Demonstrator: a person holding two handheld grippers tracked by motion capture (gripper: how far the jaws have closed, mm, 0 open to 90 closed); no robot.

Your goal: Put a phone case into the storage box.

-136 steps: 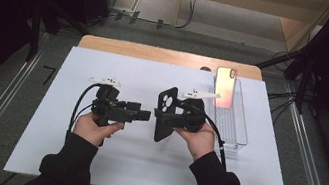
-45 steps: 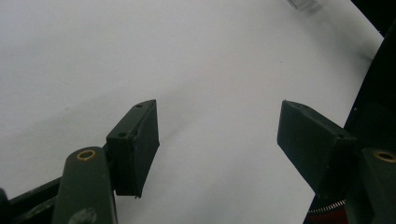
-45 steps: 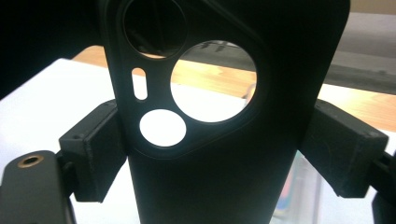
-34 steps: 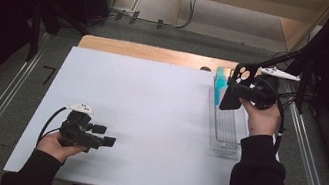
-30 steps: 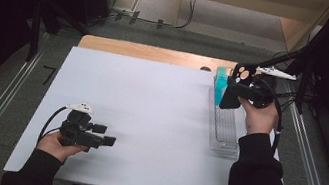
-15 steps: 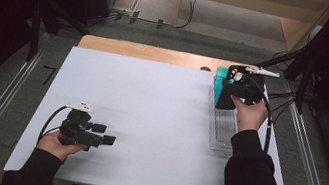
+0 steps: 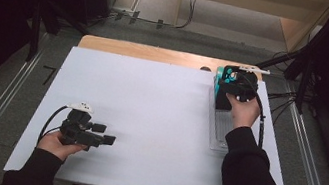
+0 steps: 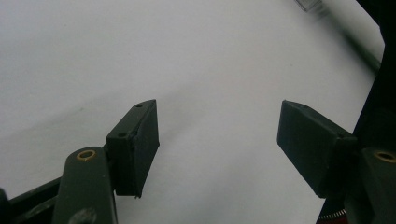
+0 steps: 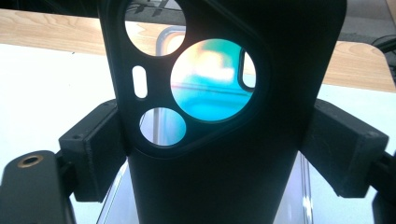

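My right gripper (image 9: 219, 154) is shut on a black phone case (image 9: 224, 186); its pads (image 9: 95, 149) press the case's two long edges. The case stands upright, and teal shows through its camera cut-outs. From above, the right gripper (image 7: 236, 84) hangs over the far end of a clear tray (image 7: 219, 132), beside a teal object (image 7: 220, 74). My left gripper (image 7: 104, 133) rests low at the table's near left. Its jaws (image 8: 217, 140) stand wide open over the bare white surface with nothing between them.
A white board (image 7: 150, 105) covers the table, with a strip of wood (image 7: 149, 52) along its far edge. Metal rails run down both sides, and cables and stands crowd the floor beyond the far right corner.
My right hand has carried the phone case down and to the left, from above the tray's right side to its far end. The left hand has stayed put.
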